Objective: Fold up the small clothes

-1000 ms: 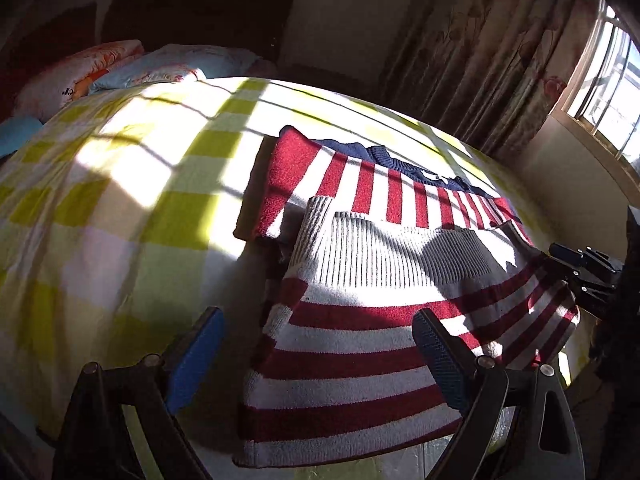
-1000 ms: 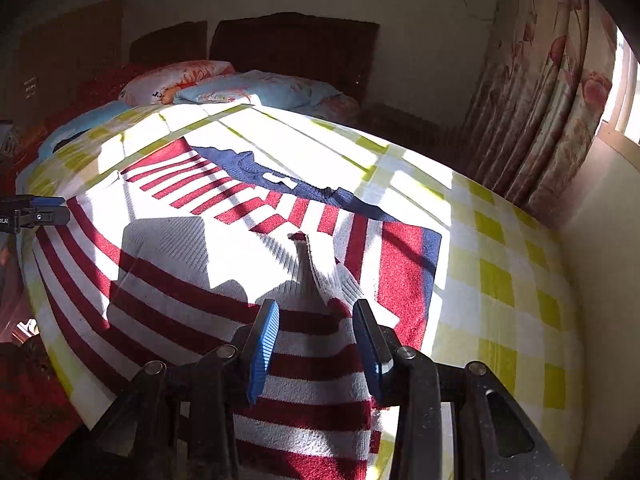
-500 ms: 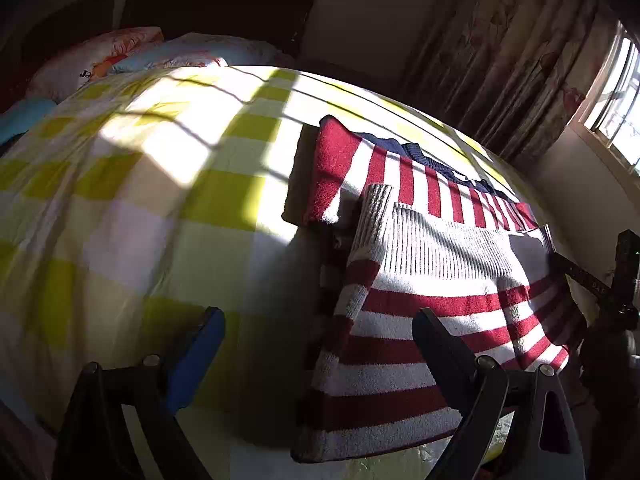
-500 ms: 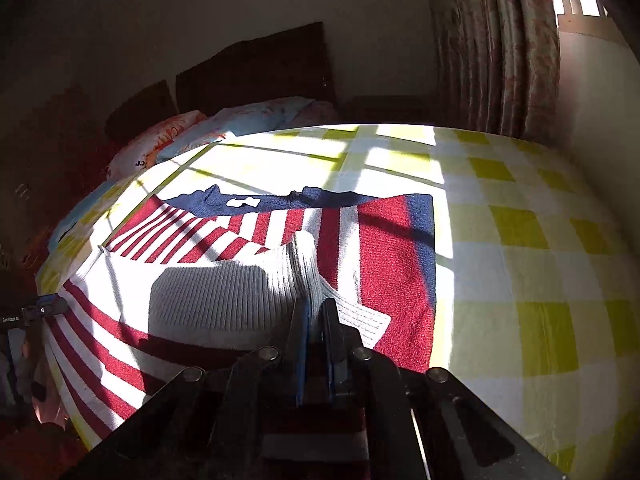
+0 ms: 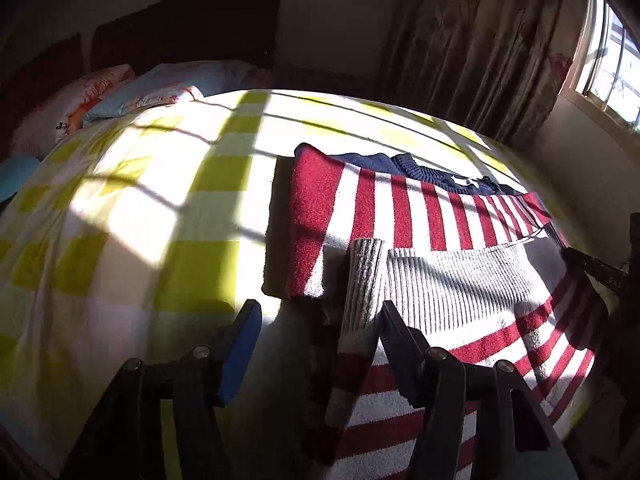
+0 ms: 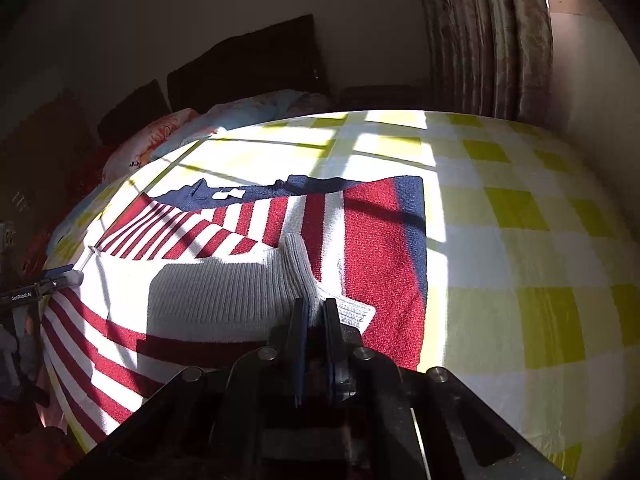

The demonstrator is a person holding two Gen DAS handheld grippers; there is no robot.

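A red-and-white striped sweater (image 5: 404, 216) with a navy collar lies on the bed, its ribbed grey hem (image 5: 452, 280) folded up over the body. My left gripper (image 5: 320, 316) is open, and the hem's left corner (image 5: 362, 276) stands as a ridge between its fingers, untouched. My right gripper (image 6: 315, 306) is shut on the hem's right corner (image 6: 298, 264), which is pinched up into a fold. The right gripper's tip (image 5: 592, 268) also shows at the right edge of the left wrist view. The left gripper's tip (image 6: 52, 280) shows at the left edge of the right wrist view.
The sweater lies near the foot of a bed with a yellow-and-white checked cover (image 5: 132, 208). Pillows (image 5: 132, 96) and a dark headboard are at the far end. Floral curtains (image 6: 488, 40) and a window (image 5: 608, 52) stand to the right.
The right gripper's jaws closed on the hem's right corner and the wrist rolled. The left gripper shifted so that the hem's left corner now lies between its open fingers.
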